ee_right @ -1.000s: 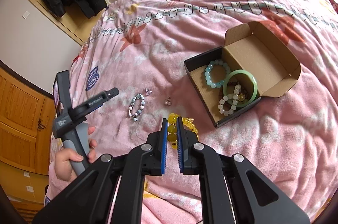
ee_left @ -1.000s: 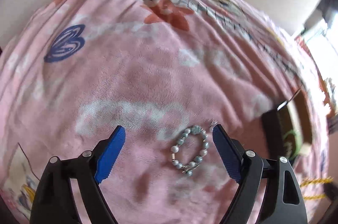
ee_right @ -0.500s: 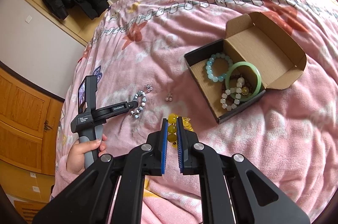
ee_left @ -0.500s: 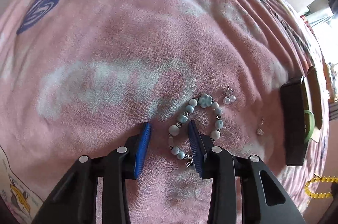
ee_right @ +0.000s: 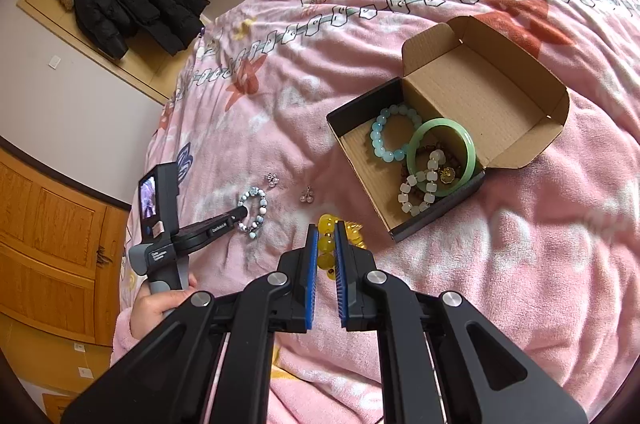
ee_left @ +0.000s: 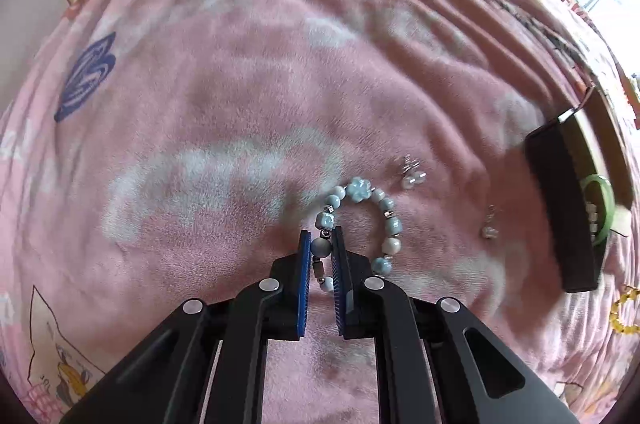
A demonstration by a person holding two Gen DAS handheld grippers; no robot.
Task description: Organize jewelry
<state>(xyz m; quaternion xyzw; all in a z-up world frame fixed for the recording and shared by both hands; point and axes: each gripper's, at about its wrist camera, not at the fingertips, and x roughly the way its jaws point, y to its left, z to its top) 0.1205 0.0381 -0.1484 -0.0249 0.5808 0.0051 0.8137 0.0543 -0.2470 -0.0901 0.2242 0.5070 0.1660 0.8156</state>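
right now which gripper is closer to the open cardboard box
Right. The right gripper, shut on the yellow bead bracelet, sits just short of the cardboard box. The left gripper, clamping the blue-white bead bracelet, is farther out, beyond the two small earrings.

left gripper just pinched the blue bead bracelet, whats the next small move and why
Probably lift it straight up off the blanket. The left hand-held gripper has just closed on the bracelet, a bead between its pads, most of the loop lying flat. The open box, already holding bracelets, sits to the right.
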